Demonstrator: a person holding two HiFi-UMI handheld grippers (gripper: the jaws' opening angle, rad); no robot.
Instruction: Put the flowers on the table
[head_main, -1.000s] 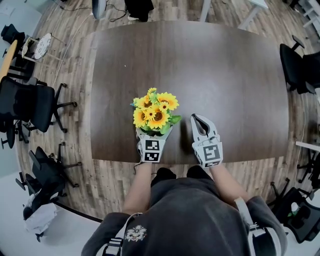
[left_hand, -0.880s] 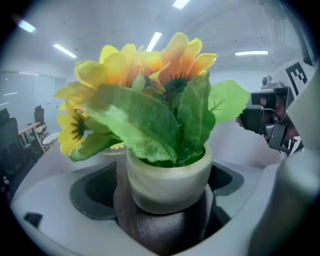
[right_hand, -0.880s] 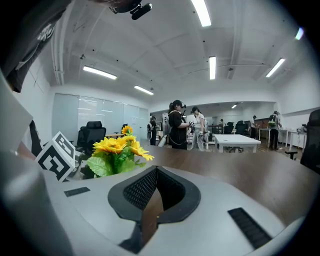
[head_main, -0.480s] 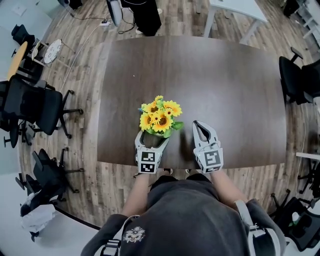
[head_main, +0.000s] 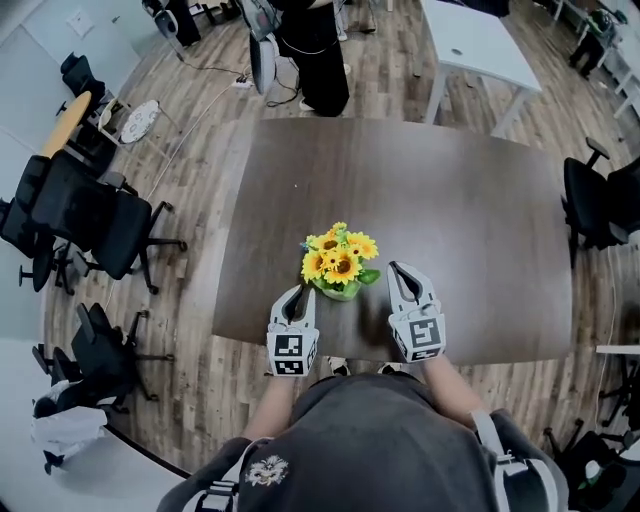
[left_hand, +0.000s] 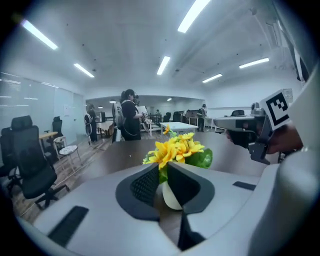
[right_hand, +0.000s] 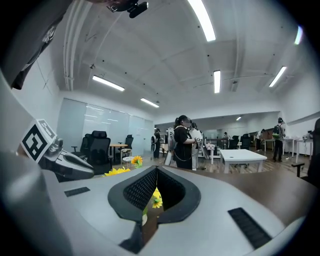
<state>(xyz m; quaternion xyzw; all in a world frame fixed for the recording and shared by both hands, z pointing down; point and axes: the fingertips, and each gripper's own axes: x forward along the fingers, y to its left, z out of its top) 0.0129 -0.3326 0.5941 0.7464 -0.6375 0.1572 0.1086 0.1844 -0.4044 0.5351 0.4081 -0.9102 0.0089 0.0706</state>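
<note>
A bunch of yellow sunflowers (head_main: 338, 260) in a small pale pot (head_main: 341, 291) stands upright on the dark brown table (head_main: 450, 220), near its front edge. My left gripper (head_main: 293, 297) sits just left of the pot and clear of it. Its jaws are closing, nearly together, with nothing between them. In the left gripper view the flowers (left_hand: 175, 149) and pot (left_hand: 171, 197) show beyond the left gripper (left_hand: 162, 167). My right gripper (head_main: 400, 270) rests just right of the pot, shut and empty. The right gripper view shows the right gripper (right_hand: 156, 172) with blooms (right_hand: 117, 171) off to its left.
Black office chairs (head_main: 90, 215) crowd the floor to the left, and another chair (head_main: 595, 200) stands at the table's right end. A white table (head_main: 480, 50) and a standing person (head_main: 315, 50) are beyond the far edge. Bare tabletop stretches behind the flowers.
My left gripper has let go of the pot, drawn back to the left and brought its jaws together. The flowers now stand alone on the table. The head view has pulled back.
</note>
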